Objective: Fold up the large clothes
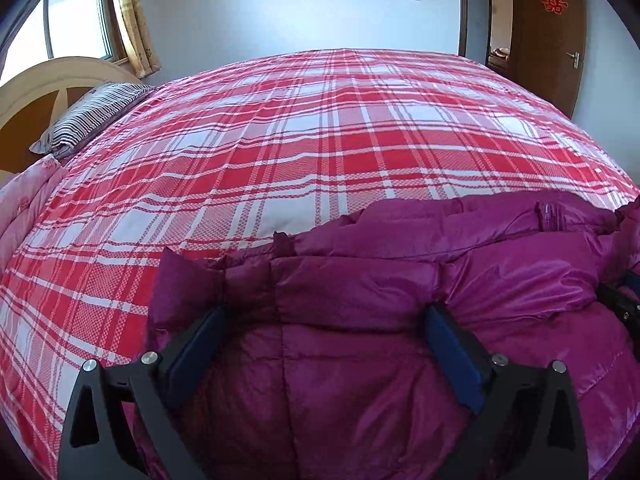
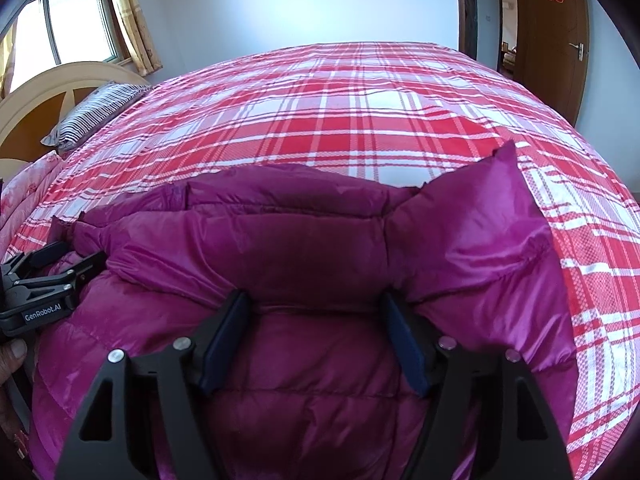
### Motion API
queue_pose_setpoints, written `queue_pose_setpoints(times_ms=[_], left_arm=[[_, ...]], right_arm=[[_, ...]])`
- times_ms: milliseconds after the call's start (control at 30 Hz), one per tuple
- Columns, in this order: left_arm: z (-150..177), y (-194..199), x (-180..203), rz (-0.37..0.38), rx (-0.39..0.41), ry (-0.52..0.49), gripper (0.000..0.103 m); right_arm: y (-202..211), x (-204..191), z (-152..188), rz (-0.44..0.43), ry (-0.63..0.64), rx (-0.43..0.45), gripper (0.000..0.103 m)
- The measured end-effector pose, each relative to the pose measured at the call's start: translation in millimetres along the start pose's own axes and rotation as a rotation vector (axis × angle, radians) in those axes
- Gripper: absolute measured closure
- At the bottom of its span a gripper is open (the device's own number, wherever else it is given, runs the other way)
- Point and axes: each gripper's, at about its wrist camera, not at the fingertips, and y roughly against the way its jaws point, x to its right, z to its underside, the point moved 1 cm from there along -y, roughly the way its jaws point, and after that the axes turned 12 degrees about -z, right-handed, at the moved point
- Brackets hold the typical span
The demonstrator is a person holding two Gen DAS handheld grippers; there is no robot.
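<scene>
A magenta quilted down jacket lies bunched on the near edge of a bed with a red and white plaid sheet. My left gripper is open, its blue-padded jaws spread over the jacket's left part. The jacket also fills the near part of the right wrist view, with one corner sticking up at the right. My right gripper is open over a puffy fold of it. The left gripper also shows at the left edge of the right wrist view, resting on the jacket.
A striped pillow and a wooden headboard are at the far left, with a pink quilt beside them. A window with curtains is behind. A brown door stands at the far right. The plaid sheet stretches beyond the jacket.
</scene>
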Motion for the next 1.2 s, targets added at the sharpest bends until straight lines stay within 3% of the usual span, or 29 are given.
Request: queue_pose_setpoints(times_ms=[400, 833, 1200], left_arm=[[-28, -8, -8, 0.001, 0.002, 0.048, 0.003], [-30, -43, -17, 0.096, -0.069, 0.158, 0.001], [-34, -50, -15, 0.106, -0.099, 0.142, 0.001]], right_arm=[[5, -1, -25, 0.055, 0.024, 0.038, 0.034], [-24, 10, -37, 0.048, -0.003, 0.008, 0.03], [-33, 7, -38, 0.095, 0.027, -0.005, 0.027]])
